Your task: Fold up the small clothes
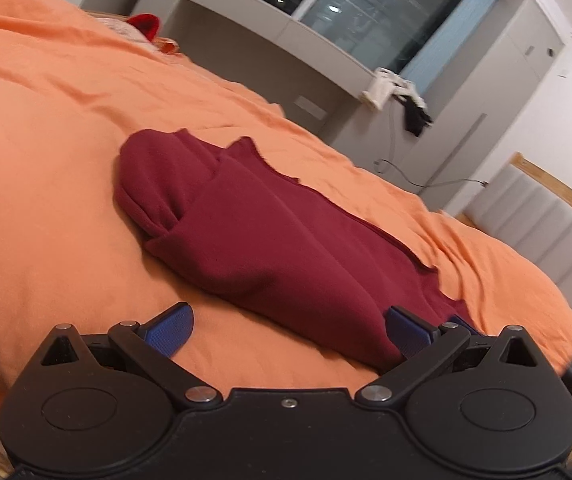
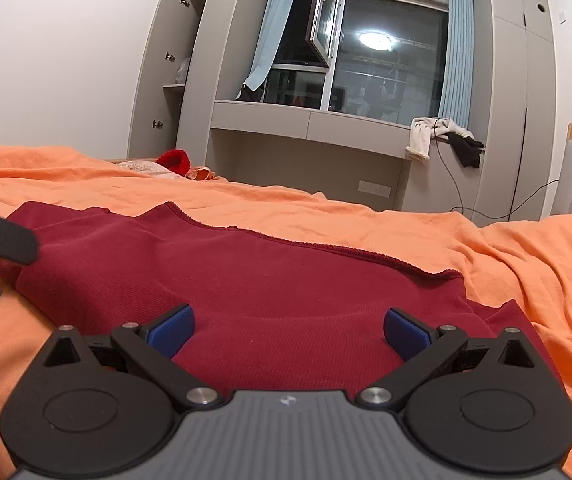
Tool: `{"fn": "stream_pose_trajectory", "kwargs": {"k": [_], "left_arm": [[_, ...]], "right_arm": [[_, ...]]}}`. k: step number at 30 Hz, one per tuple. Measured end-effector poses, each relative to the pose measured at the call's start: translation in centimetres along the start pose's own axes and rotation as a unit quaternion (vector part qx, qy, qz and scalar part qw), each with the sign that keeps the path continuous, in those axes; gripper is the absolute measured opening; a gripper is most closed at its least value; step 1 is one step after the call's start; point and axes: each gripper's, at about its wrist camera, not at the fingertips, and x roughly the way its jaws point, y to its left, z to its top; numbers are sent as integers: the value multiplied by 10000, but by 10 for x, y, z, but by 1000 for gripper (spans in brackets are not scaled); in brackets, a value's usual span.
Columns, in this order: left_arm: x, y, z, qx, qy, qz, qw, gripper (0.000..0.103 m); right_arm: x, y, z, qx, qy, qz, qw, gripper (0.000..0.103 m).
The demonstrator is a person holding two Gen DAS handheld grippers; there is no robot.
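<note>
Left wrist view: left gripper (image 1: pixel 287 330), jaws spread wide, held low and tilted over the orange bedspread (image 1: pixel 46 184); its right pad seemingly touches the dark red garment (image 1: pixel 270 232). Right wrist view: right gripper (image 2: pixel 289 330), jaws apart, level, straddling the garment's near edge.

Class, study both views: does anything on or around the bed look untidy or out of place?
Yes. The dark red garment lies only part folded, one end bunched. Clothes hang off the window ledge, and a wardrobe door stands open.
</note>
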Motion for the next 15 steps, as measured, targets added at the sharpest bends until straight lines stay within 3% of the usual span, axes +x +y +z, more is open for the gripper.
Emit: {"fn": "stream_pose_trajectory", "kwargs": {"k": [6, 10, 15], "left_arm": [[27, -9, 20, -154, 62, 480, 9987, 102], [45, -3, 41, -513, 226, 640, 9964, 102], [60, 4, 52, -593, 308, 700, 9953, 102]], "right_arm": [[-1, -1, 0, 49, -5, 31, 10000, 103], [0, -3, 0, 116, 12, 64, 9999, 103], [0, 1, -2, 127, -22, -20, 9999, 103]]}}
